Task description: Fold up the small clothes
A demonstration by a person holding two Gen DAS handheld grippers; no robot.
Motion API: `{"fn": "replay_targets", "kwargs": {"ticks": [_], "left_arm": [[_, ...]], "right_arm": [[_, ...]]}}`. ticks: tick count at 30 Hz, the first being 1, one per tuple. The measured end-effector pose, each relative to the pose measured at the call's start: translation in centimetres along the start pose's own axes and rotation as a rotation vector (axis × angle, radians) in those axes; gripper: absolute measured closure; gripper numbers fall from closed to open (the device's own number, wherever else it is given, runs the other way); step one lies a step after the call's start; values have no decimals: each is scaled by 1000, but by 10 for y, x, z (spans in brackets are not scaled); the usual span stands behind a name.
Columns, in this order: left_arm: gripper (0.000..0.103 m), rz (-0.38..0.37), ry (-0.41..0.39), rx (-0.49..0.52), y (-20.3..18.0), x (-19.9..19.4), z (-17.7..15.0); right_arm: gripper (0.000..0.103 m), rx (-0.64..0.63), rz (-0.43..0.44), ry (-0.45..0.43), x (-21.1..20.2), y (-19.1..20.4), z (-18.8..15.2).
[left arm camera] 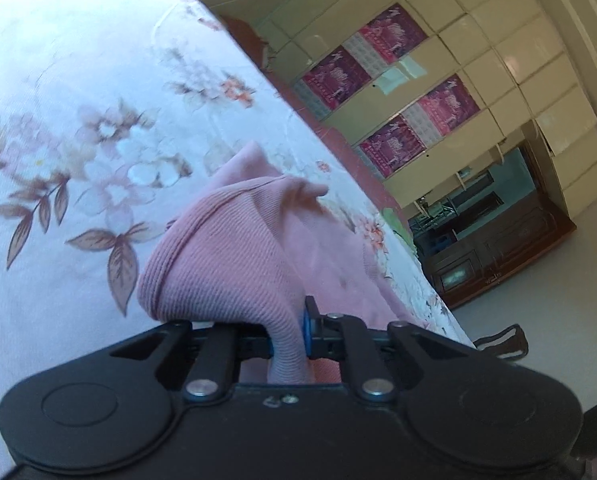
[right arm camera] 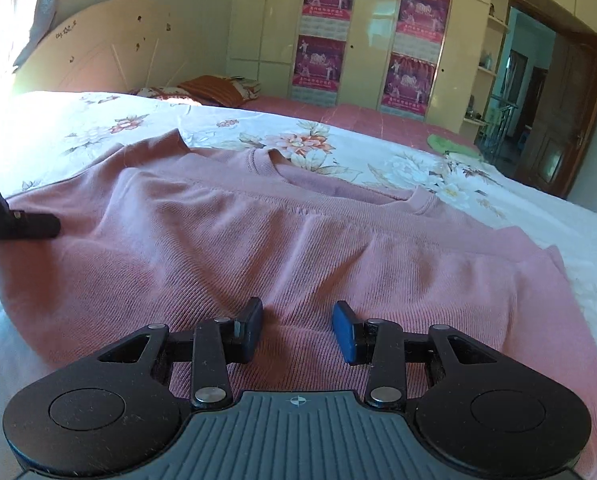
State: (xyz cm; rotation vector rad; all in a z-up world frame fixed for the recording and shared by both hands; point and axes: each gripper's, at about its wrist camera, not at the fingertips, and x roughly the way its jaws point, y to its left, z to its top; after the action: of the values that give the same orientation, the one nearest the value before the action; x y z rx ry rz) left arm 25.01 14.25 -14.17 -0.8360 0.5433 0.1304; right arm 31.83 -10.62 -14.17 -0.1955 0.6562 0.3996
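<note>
So the pink sweater (right arm camera: 258, 232) is lying spread out on the bed (right arm camera: 78, 128), on the flowery sheet, neckline pointing away from the right gripper (right arm camera: 297, 330). Biggest risk I see: only one side is being held, so if the left gripper (left arm camera: 288, 334) pulls its bunch up and over alone, the knit will probably drag and skew, and the fold comes out crooked or wrinkled. The thick wad could also slip out mid-swing. Left jaws are clamped tight on a gathered lump of the sweater's edge, fabric bulging out above them. Right jaws are spread apart, holding nothing, sitting low over the near hem, can't tell if they're actually touching it.
</note>
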Motion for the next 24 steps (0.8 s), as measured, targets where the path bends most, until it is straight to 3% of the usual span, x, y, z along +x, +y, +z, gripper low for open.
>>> {"fn": "replay_targets", "kwargs": {"ticks": [5, 8, 10, 14, 17, 20, 24], "left_arm": [[93, -84, -33, 224, -63, -9, 2], [93, -164, -17, 371, -108, -5, -7], [93, -220, 8, 471, -138, 1, -21], [93, -314, 108, 628, -186, 25, -66], [93, -344, 219, 696, -204, 51, -108], [91, -336, 345, 793, -210, 73, -151], [78, -310, 383, 878, -206, 74, -178]], "right_arm": [[64, 18, 21, 2, -1, -5, 2], [64, 129, 46, -41, -14, -24, 6], [64, 203, 15, -89, -31, -43, 5], [64, 325, -56, -101, -60, -99, -6], [64, 434, -111, -70, -75, -144, -22], [64, 516, -141, -35, -88, -178, -38], [64, 632, -92, -32, -109, -205, -52]]}}
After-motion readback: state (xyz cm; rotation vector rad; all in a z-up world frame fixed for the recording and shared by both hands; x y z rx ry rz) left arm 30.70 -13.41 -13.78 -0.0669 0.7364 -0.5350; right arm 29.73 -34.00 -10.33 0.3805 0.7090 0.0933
